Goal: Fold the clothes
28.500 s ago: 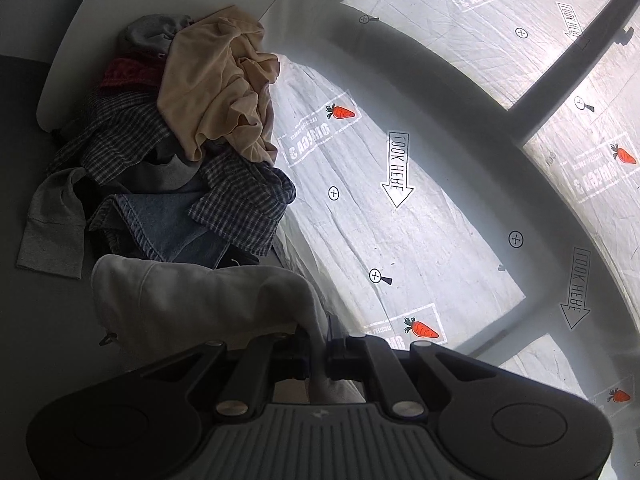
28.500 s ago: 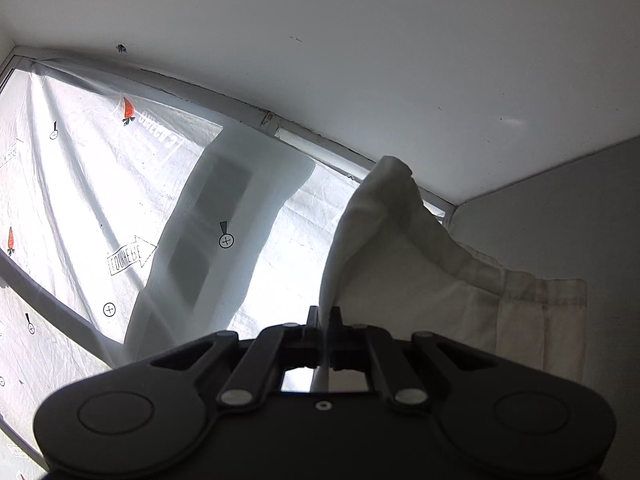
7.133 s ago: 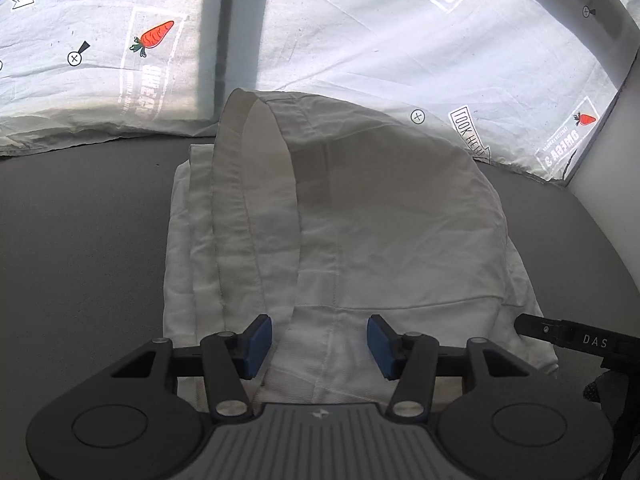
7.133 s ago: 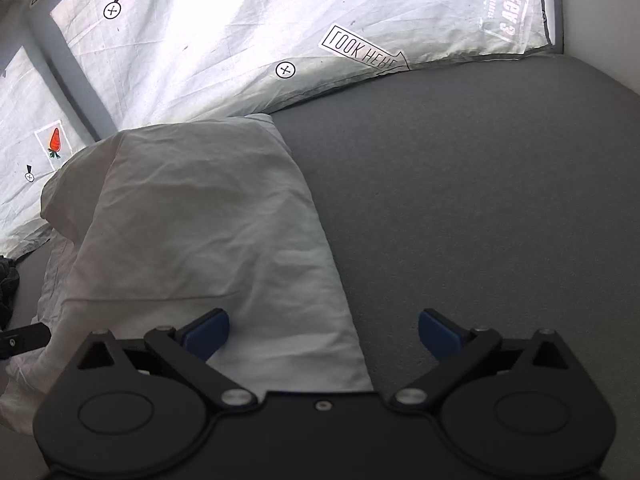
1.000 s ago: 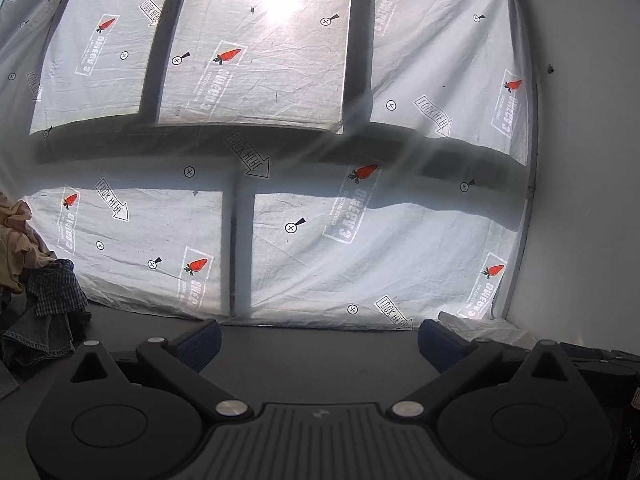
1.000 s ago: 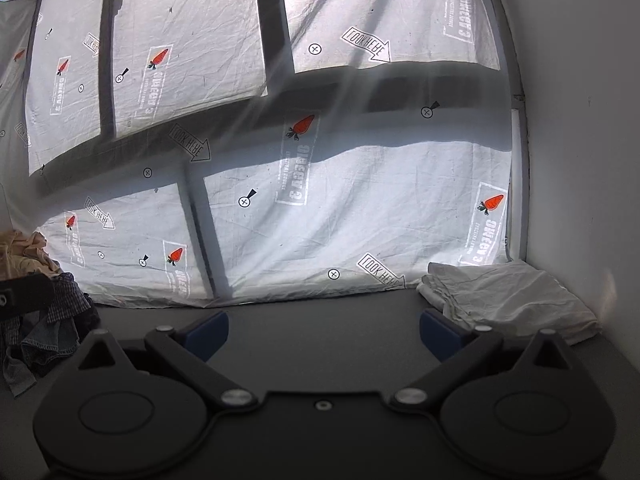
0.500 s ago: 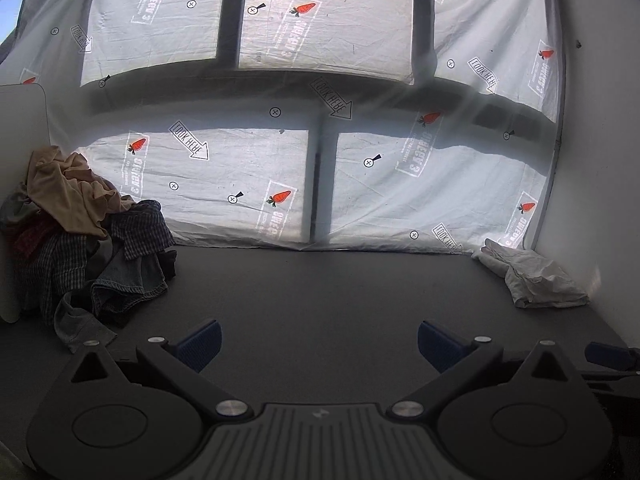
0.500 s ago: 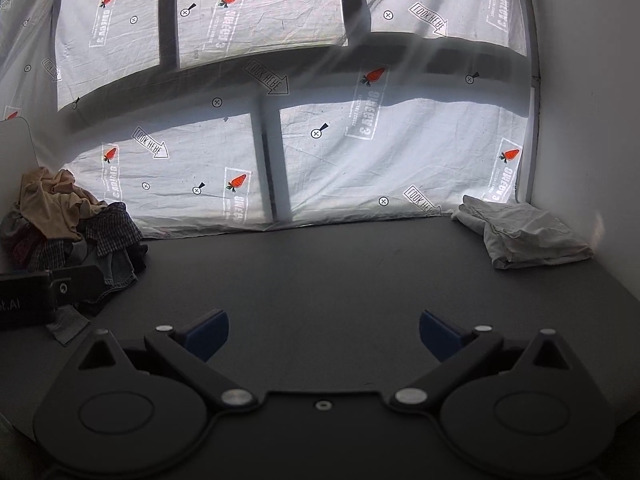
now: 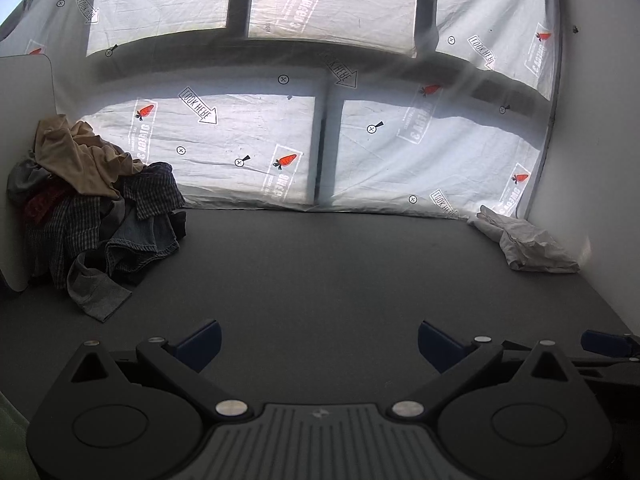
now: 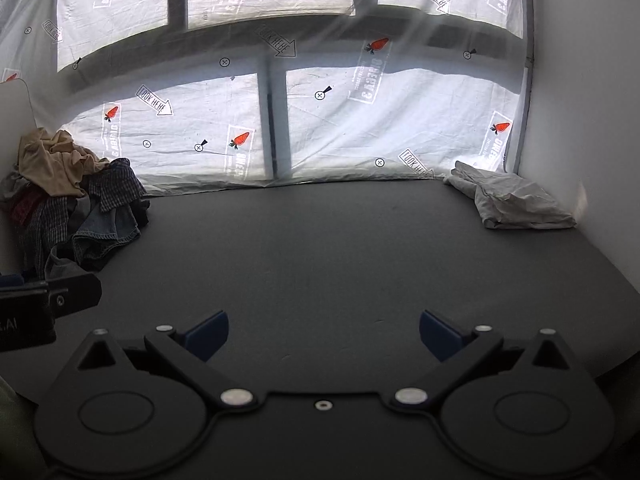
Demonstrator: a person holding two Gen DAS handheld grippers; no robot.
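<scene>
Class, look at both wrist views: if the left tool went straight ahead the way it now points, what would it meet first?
Probably the bare grey tabletop, then the printed sheet behind it. The left tool is open and empty; depth is unclear.

Room inventory, as I saw it from both wrist views:

- Work surface: a dark grey tabletop (image 9: 320, 264) filled the lower half of each frame, matte and evenly lit.
- Back of scene: a window (image 9: 320, 152) with dark mullions crossed the upper half, fully covered by a wrinkled translucent white sheet (image 10: 360, 128) printed with carrots, crosshair marks and "LOOK HERE" arrows. Daylight came through it brightly, strongest in the top panes.
- Right edge: a plain white wall (image 9: 592, 140) met the tabletop, with a small bright patch of sun low on it.
- Left edge: a white panel with a rounded corner (image 9: 24, 92) stood upright.
</scene>
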